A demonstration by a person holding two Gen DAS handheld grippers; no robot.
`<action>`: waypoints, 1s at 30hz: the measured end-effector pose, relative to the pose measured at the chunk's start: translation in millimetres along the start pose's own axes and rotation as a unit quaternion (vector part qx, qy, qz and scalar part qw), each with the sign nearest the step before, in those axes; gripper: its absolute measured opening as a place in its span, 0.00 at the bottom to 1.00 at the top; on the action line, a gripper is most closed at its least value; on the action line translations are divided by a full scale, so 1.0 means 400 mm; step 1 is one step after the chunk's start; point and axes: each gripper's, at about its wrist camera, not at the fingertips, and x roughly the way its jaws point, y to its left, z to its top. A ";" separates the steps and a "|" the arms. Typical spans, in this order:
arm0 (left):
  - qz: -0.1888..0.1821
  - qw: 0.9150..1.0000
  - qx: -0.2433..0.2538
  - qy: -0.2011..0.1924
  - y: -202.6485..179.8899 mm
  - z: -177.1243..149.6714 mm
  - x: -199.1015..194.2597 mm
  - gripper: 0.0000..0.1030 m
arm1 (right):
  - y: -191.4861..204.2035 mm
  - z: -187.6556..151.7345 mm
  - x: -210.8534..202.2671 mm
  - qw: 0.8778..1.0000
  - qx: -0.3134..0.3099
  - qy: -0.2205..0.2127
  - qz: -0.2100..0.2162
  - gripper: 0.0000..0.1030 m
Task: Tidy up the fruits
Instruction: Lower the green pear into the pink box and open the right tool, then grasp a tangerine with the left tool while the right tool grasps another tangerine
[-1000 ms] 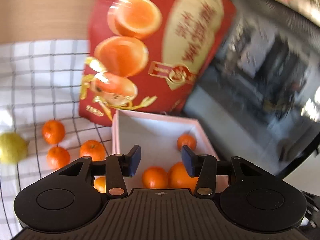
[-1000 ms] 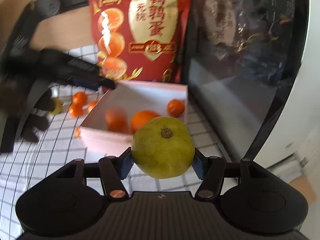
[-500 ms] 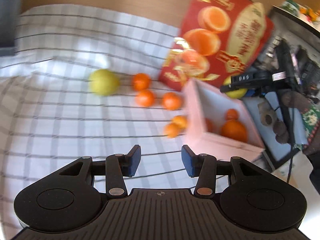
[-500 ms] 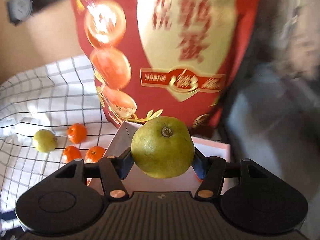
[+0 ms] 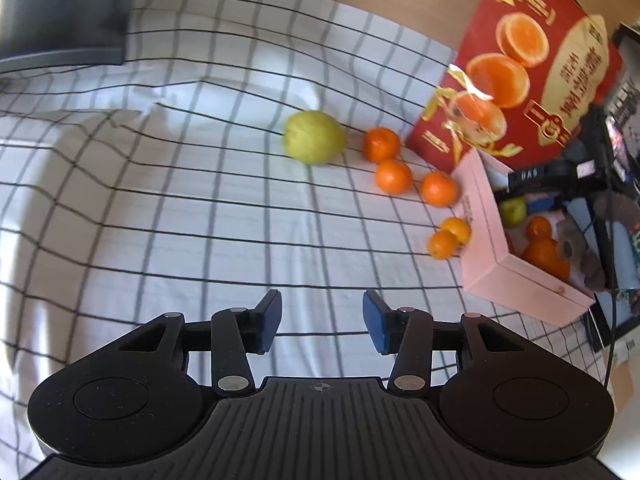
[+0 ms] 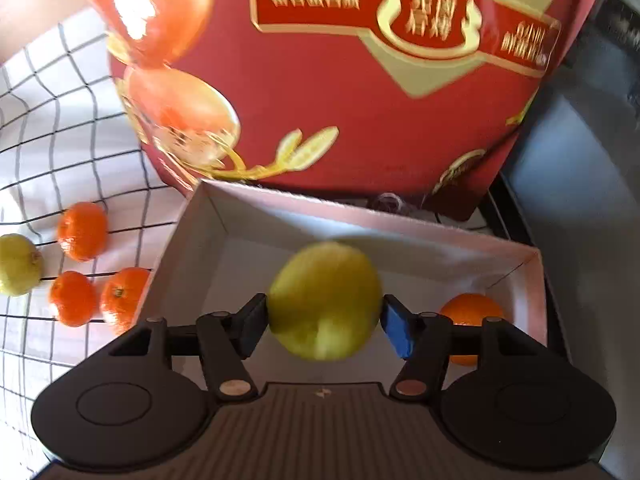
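In the left wrist view our left gripper (image 5: 322, 322) hangs above the white black-checked cloth (image 5: 160, 208), its blue-padded fingers spread with nothing between them. Ahead lies a round yellow-green citrus fruit (image 5: 314, 137) on the cloth, with three small orange mandarins (image 5: 394, 176) to its right and two more (image 5: 449, 237) touching the pale pink cardboard box (image 5: 524, 284). A tall red printed carton (image 5: 520, 76) stands behind the box.

In the right wrist view our right gripper (image 6: 325, 320) sits over the box (image 6: 400, 224). A second, blurred yellow-green fruit (image 6: 324, 300) lies between the fingers; we cannot tell whether the pads grip it. One orange fruit (image 6: 470, 312) rests in the box's right corner, partly hidden by the right finger.
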 end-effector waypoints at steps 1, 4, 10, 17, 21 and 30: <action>-0.004 1.000 0.006 0.002 -0.007 -0.002 0.007 0.48 | 0.003 -0.004 -0.019 1.000 -0.004 -0.011 0.002 0.62; -0.015 1.000 0.024 0.012 -0.033 0.000 0.041 0.48 | 0.017 -0.053 -0.115 0.998 -0.025 -0.061 0.010 0.69; -0.056 0.996 0.066 0.027 -0.103 0.028 0.117 0.48 | 0.047 -0.233 -0.264 0.985 -0.067 -0.159 -0.020 0.76; -0.091 0.992 0.086 0.021 -0.161 0.111 0.198 0.48 | 0.040 -0.378 -0.325 0.984 -0.076 -0.163 -0.010 0.76; -0.092 0.983 0.159 0.011 -0.210 0.127 0.232 0.48 | 0.047 -0.455 -0.332 0.986 -0.067 -0.152 -0.001 0.76; -0.106 0.967 0.228 0.034 -0.272 0.100 0.287 0.48 | 0.075 -0.537 -0.309 0.990 -0.059 -0.125 0.024 0.76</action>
